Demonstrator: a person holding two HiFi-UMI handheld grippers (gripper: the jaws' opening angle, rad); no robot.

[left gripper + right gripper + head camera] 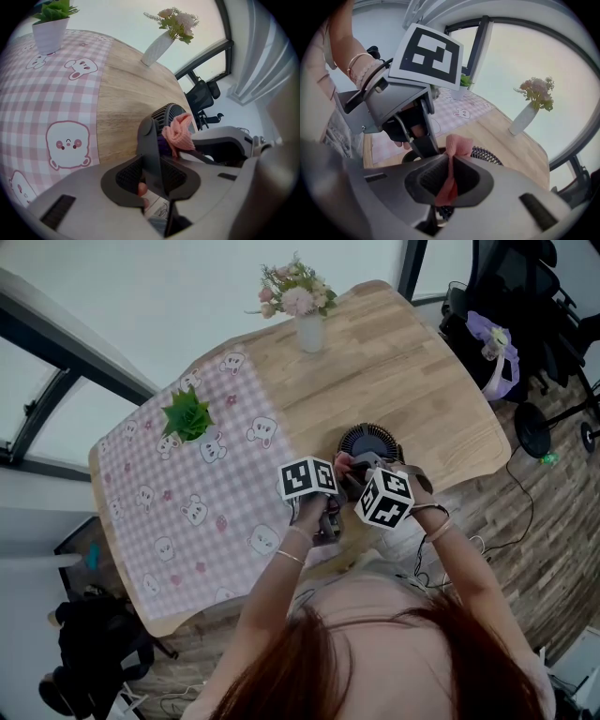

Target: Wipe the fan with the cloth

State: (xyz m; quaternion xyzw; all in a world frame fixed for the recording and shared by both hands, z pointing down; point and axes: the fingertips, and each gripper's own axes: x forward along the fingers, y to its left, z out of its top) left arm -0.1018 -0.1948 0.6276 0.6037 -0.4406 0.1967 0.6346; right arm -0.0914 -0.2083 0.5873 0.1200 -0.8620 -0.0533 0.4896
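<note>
A: Cloth [457, 146]: pink, soft-looking waffle knit. Fan [161, 117]: dark matt plastic, ribbed grille.

B: Counter [403, 371]: pale matt wood, visible grain; smooth pink-checked tablecloth [169, 512] over 1 end. Left hand-held gripper [152, 176]: grey matt plastic, ribbed dark pads.

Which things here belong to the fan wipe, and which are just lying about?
In use: fan, held by the left gripper; pink cloth, held in the right gripper.
Lying about: potted plant, flower vase, checked tablecloth.
</note>
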